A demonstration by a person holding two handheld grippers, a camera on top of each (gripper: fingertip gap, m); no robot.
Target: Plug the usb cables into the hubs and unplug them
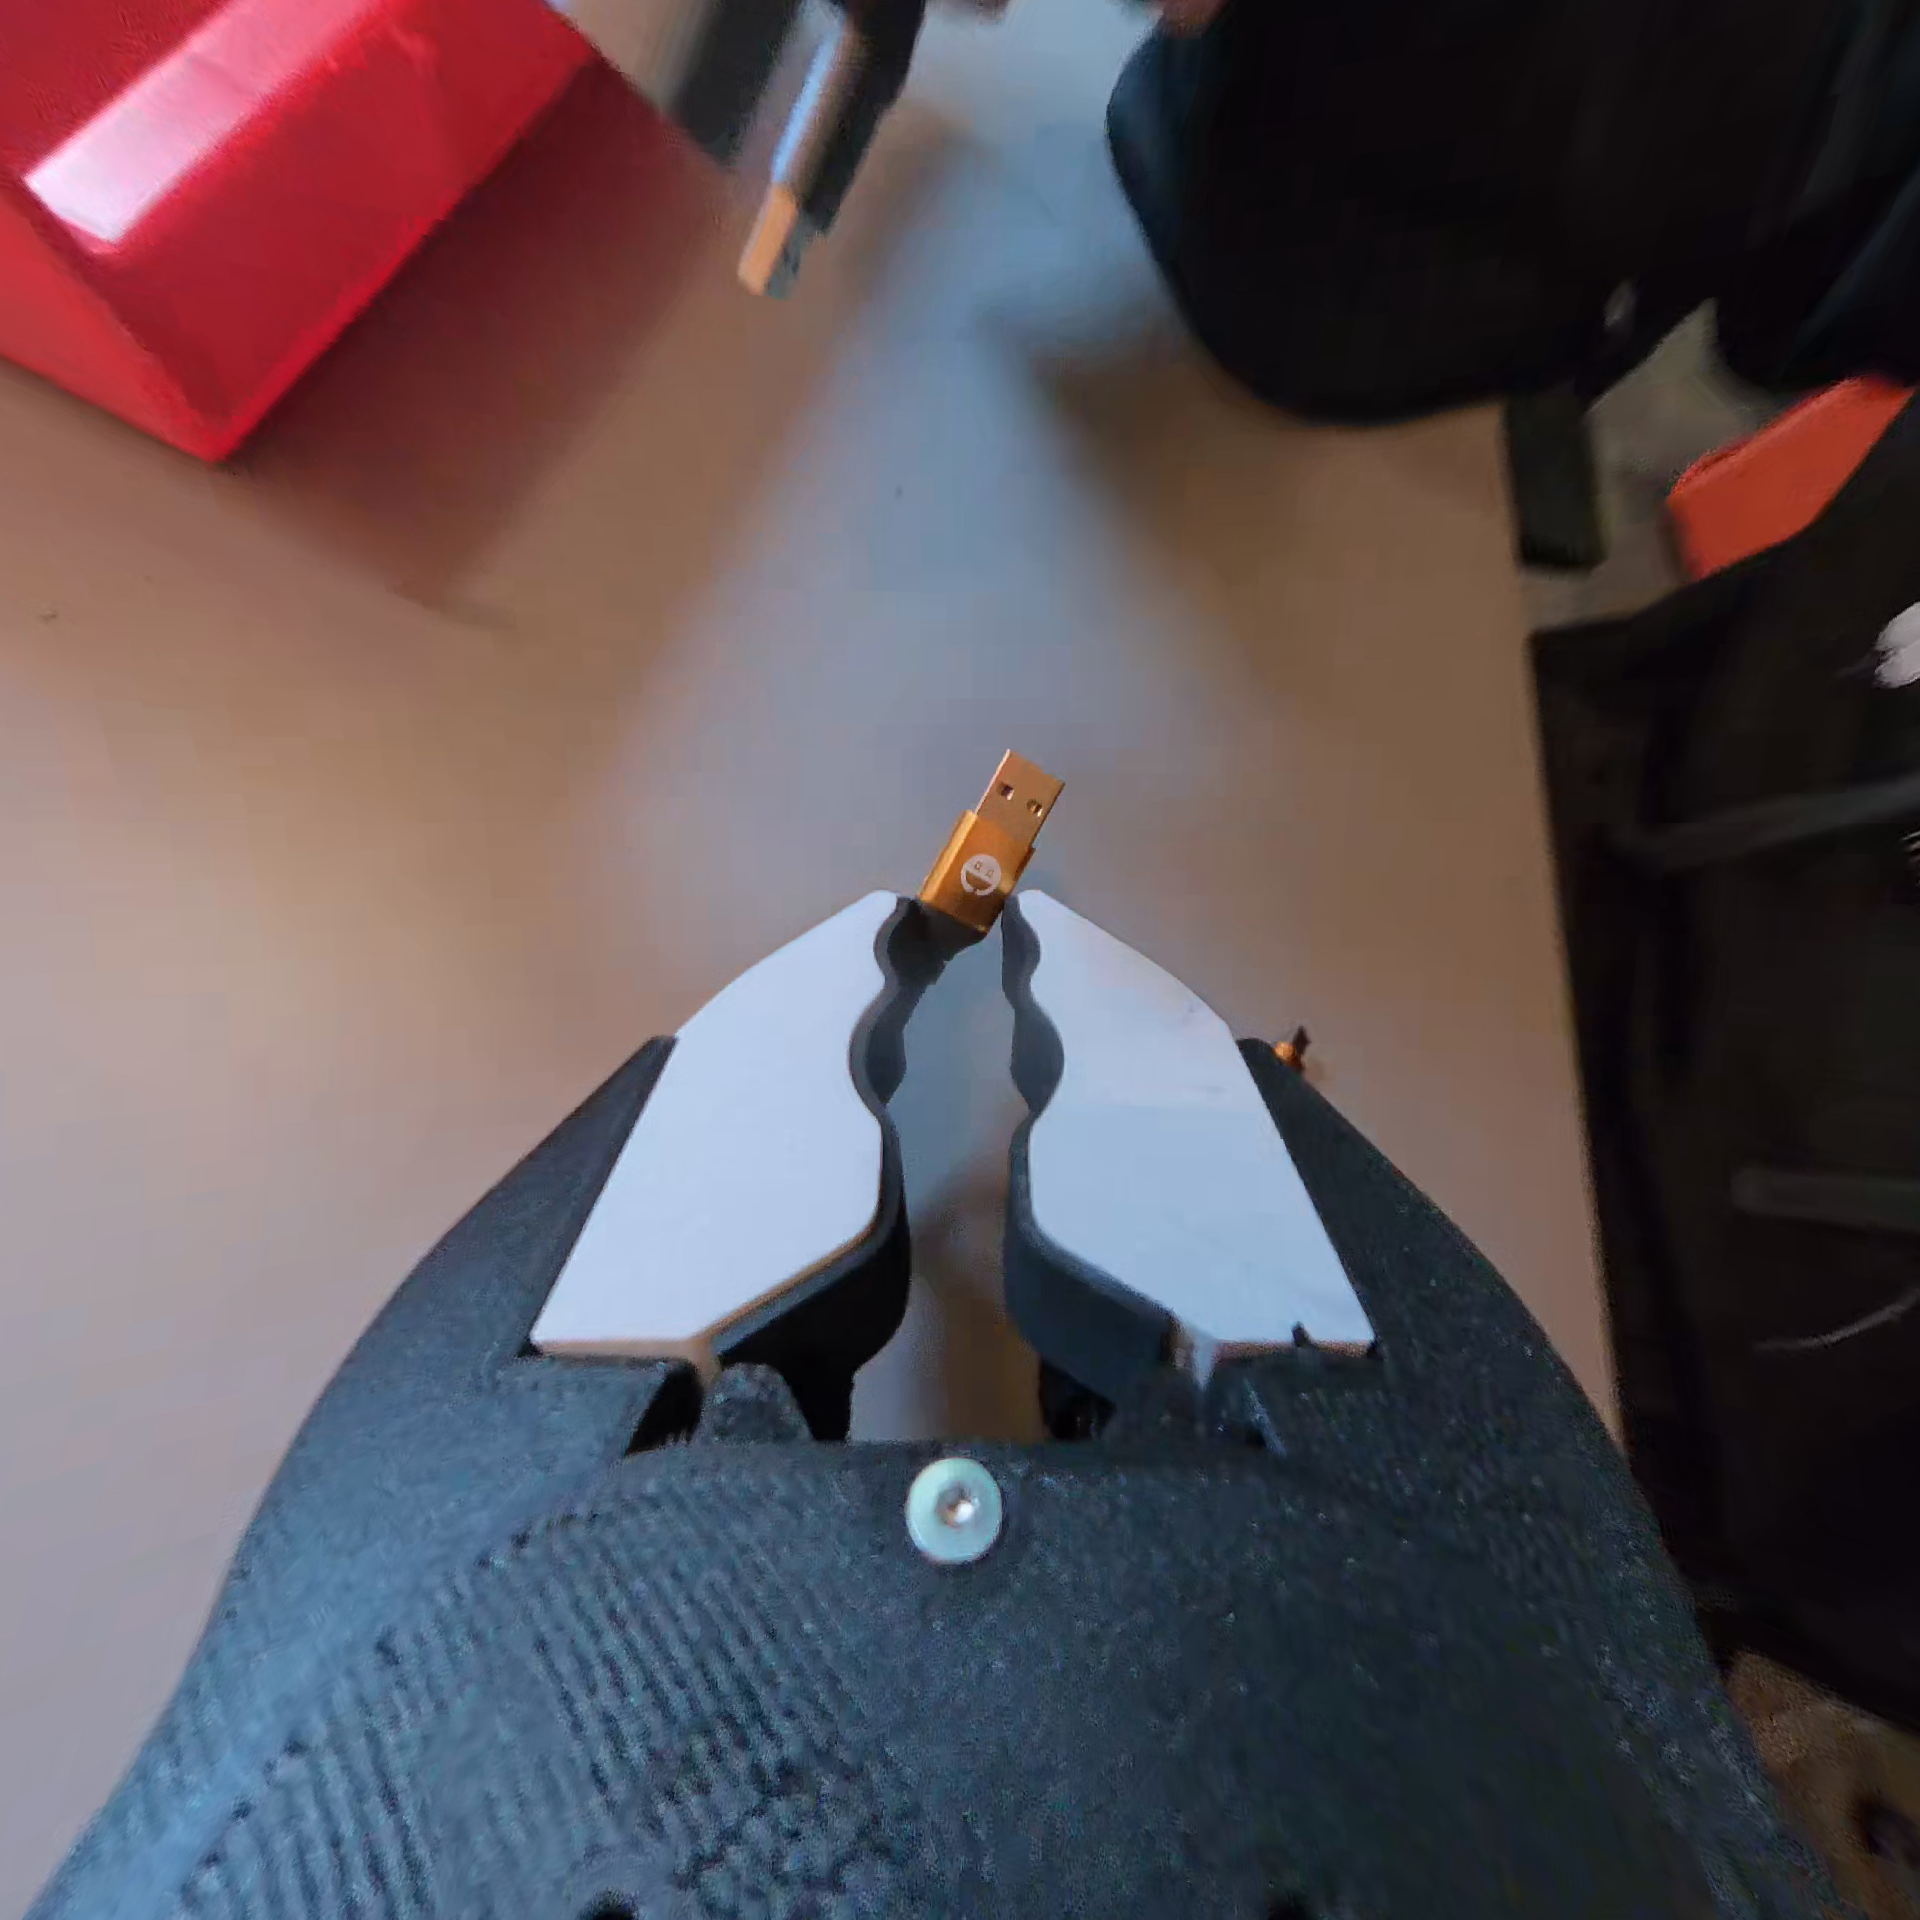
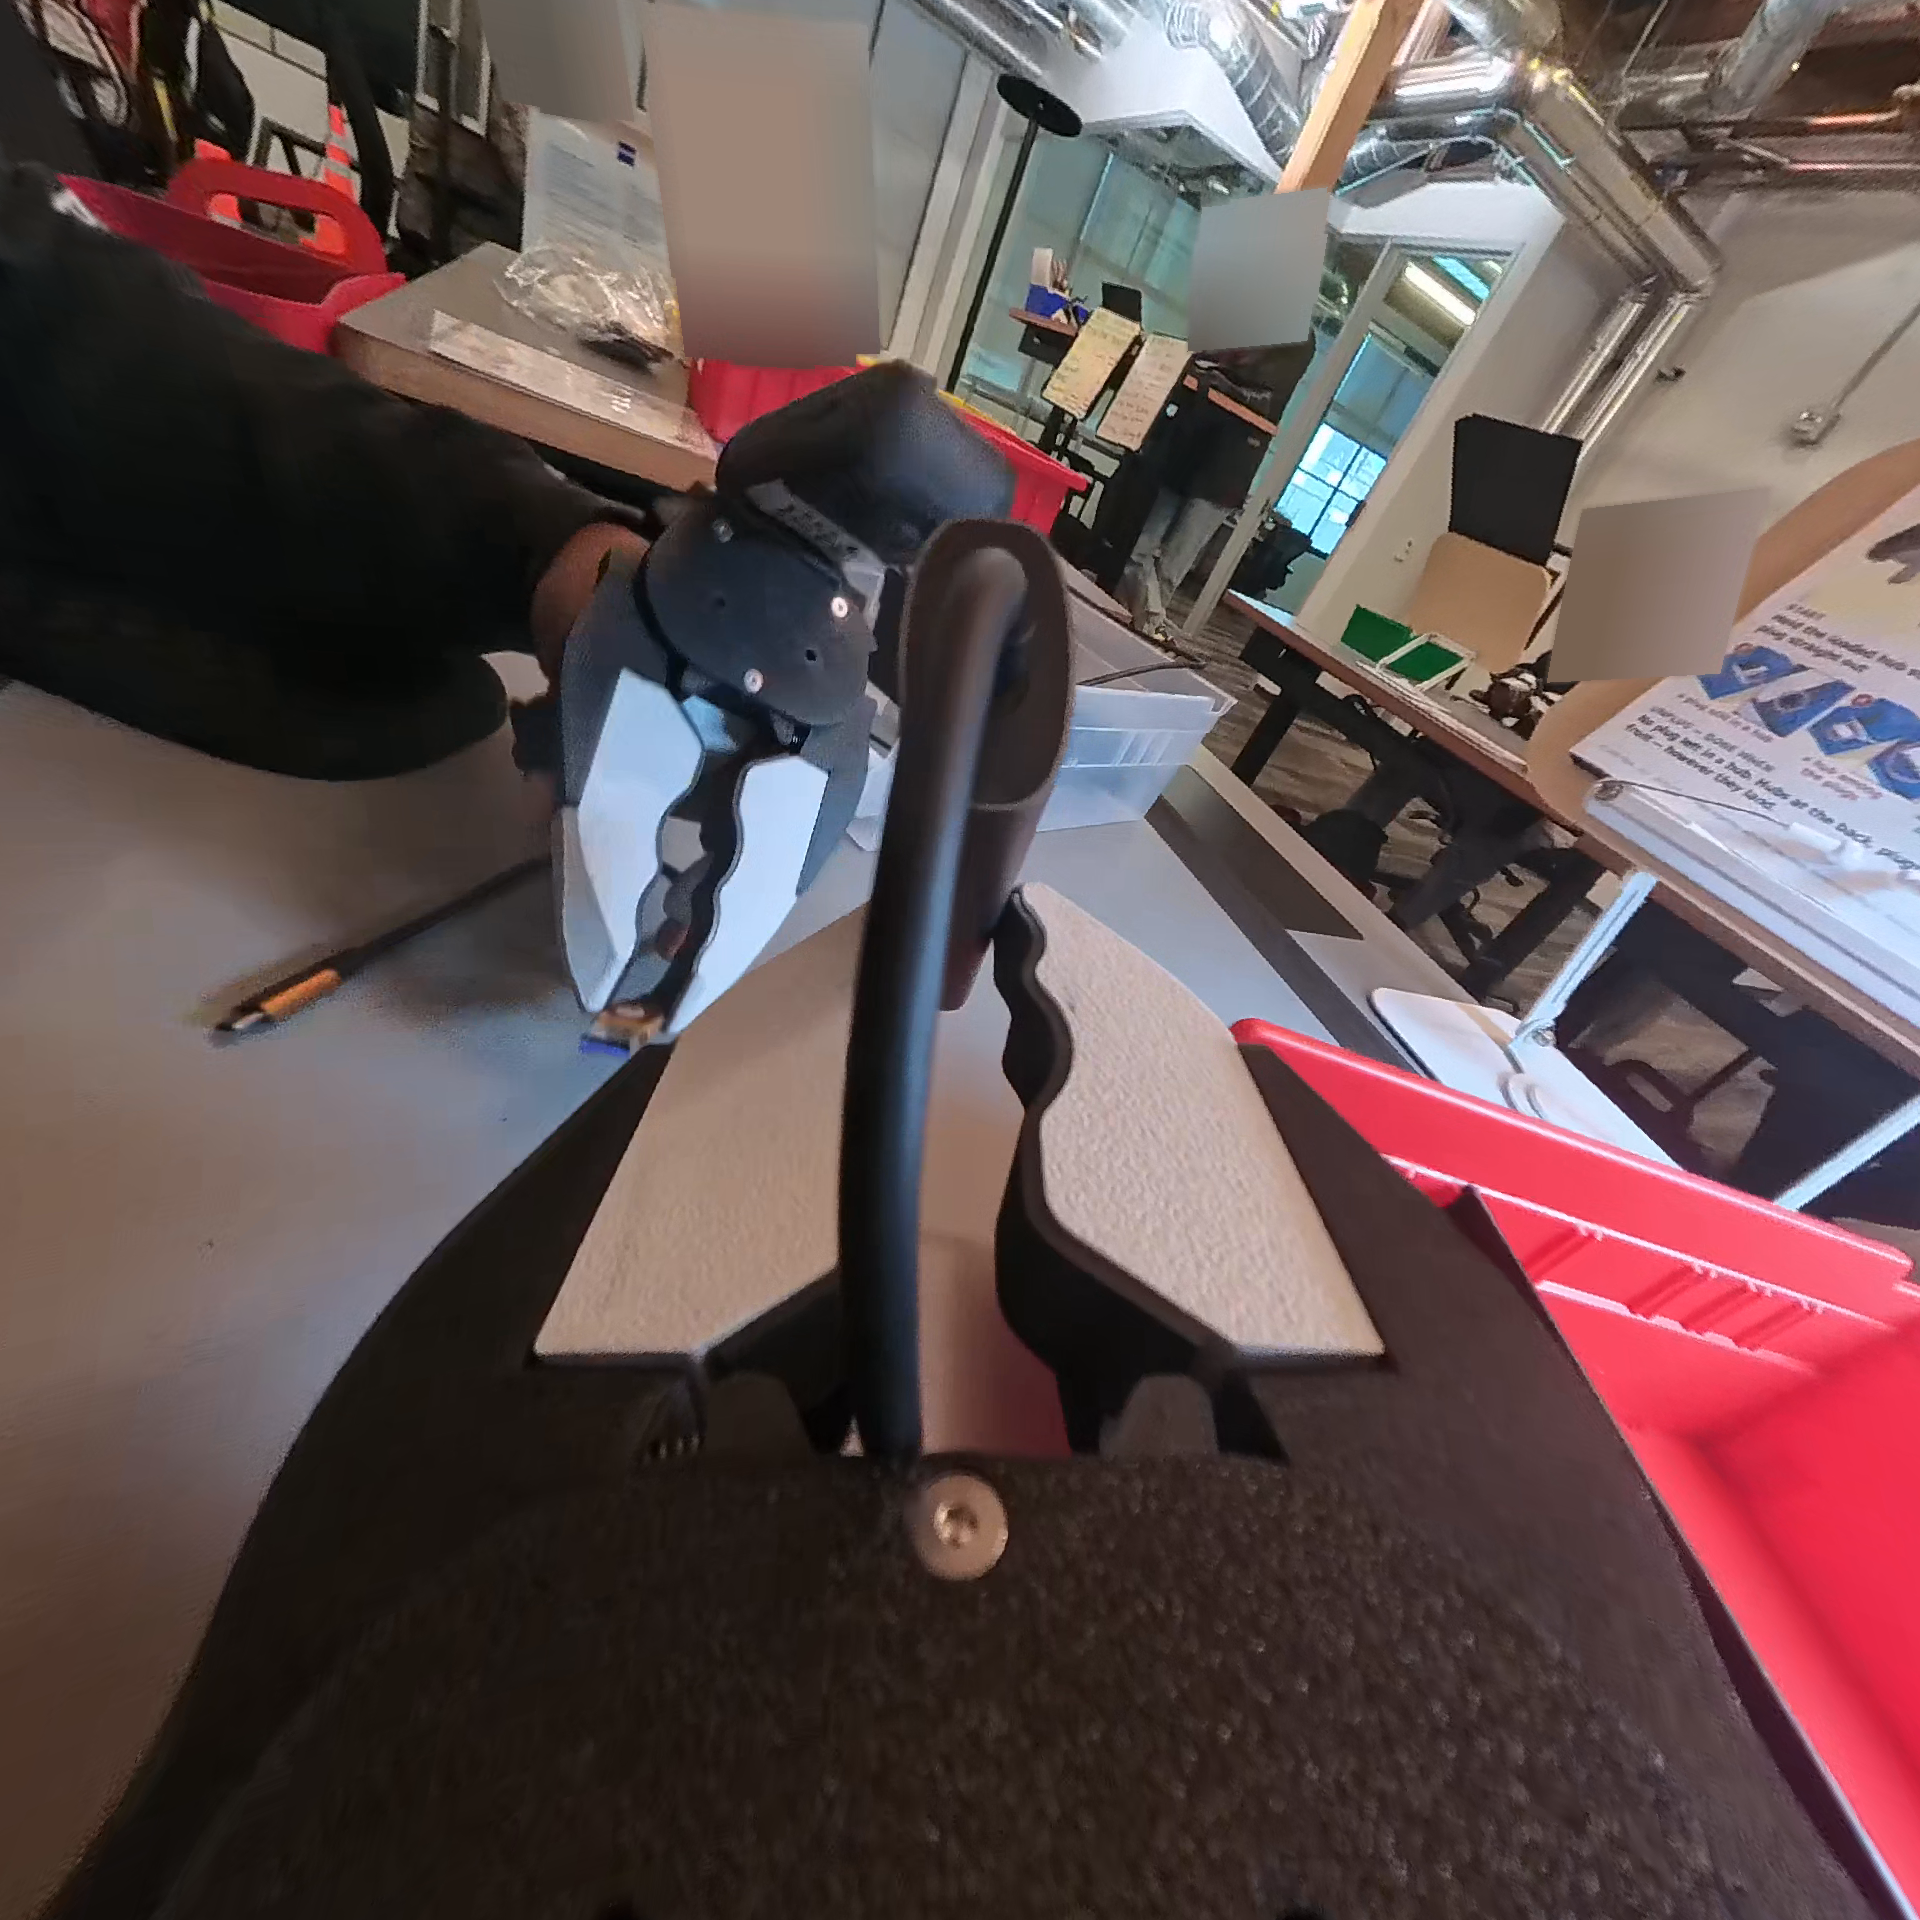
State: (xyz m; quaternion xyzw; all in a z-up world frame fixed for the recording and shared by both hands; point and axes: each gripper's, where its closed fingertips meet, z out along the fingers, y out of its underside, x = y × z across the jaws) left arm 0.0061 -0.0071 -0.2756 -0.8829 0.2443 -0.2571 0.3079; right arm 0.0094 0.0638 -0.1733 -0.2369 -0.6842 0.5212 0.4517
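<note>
My left hand-held gripper (image 1: 961, 914) is clamped on an orange USB plug (image 1: 987, 847), pinching the orange shell right at the fingertips so the gold metal end sticks out past them, tilted a little to the right. It hangs above the tan table (image 1: 416, 831), not touching it. From the right wrist view I see that same left hand-held gripper (image 2: 634, 1023) pointing down toward the table, held by a black-sleeved arm (image 2: 260, 540), with the plug end peeking out under its tips.

My right hand-held gripper (image 2: 956, 935) holds a dark hub (image 2: 997, 675) upright between its fingers; the jaws are closed on its lower part, though the left fingertip is hidden behind the hub's black cable (image 2: 904, 1039), which arcs from the top of the hub and drops back toward the camera. In the left wrist view the hub (image 1: 800, 197) appears at the far top, blurred, its light-coloured end pointing down toward the orange plug, well apart from it.

A second cable with an orange plug (image 2: 286, 997) lies flat on the table to the left, beyond the left gripper. A red bin (image 2: 1610, 1299) sits on the right, near my right gripper, and in the left wrist view the red bin (image 1: 208, 208) shows at far left.
</note>
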